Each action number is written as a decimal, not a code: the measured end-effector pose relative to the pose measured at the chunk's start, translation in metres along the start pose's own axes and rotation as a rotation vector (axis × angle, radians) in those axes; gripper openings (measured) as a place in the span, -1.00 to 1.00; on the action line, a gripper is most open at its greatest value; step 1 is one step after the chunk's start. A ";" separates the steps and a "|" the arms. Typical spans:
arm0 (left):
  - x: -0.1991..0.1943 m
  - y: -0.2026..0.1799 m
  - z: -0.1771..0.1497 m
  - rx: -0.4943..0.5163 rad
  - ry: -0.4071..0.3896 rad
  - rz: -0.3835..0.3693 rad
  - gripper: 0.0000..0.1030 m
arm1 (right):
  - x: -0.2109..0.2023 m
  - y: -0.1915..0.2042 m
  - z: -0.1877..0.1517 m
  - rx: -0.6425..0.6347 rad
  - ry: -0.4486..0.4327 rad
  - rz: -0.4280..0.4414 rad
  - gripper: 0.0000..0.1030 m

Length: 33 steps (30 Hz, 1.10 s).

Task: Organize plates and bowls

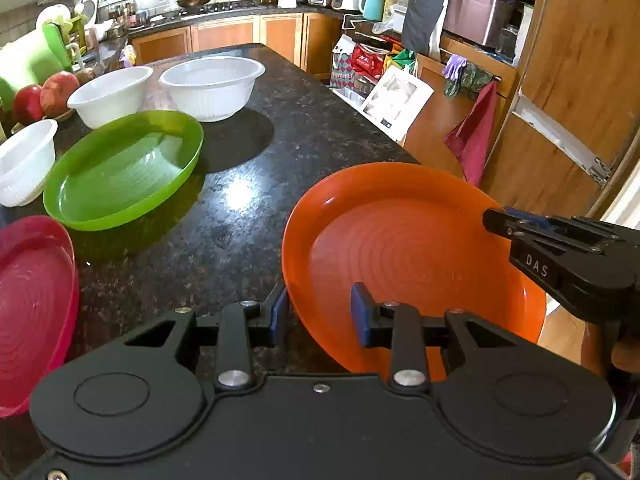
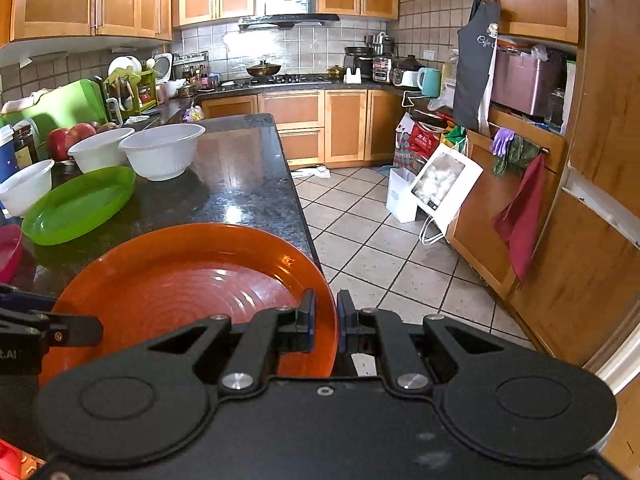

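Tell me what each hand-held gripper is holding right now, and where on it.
The right hand-held gripper pinches the round orange plastic plate by its rim. The left hand-held gripper straddles the opposite rim, jaws open, not gripping.

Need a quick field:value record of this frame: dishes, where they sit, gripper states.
orange plate: tilted, at the counter's near corner, partly past the edge
right gripper: shut on the orange plate's rim
left gripper: open, jaws straddling the plate's opposite rim, pads not clearly pressing
green plate: flat on the counter, beside the bowls
red plate: at the left edge of the left wrist view, partly cut off
white bowls: three, upright, unstacked
fruit: behind the bowls
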State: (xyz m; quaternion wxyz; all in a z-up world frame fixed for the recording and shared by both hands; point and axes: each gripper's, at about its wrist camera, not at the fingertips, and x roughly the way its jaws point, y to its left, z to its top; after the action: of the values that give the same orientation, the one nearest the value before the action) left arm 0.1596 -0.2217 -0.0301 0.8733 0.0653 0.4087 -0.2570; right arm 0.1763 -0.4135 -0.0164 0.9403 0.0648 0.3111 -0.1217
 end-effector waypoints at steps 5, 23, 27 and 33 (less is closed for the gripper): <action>-0.001 0.002 -0.004 -0.014 0.002 0.013 -0.19 | 0.002 -0.001 0.001 -0.016 0.006 0.016 -0.75; -0.045 0.025 -0.012 -0.029 -0.146 0.061 0.09 | -0.028 0.010 0.014 0.048 -0.161 -0.051 -0.40; -0.074 0.056 -0.014 -0.078 -0.220 0.119 0.25 | -0.044 0.037 0.024 0.056 -0.214 -0.006 -0.39; -0.107 0.123 -0.023 -0.180 -0.267 0.244 0.26 | -0.062 0.099 0.033 -0.002 -0.243 0.126 -0.38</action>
State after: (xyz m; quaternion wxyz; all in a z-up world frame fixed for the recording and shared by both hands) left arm 0.1484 -0.0659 0.0230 0.9467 0.0015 0.2996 -0.1179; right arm 0.1736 -0.3130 0.0515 0.9769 0.0678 0.1903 -0.0692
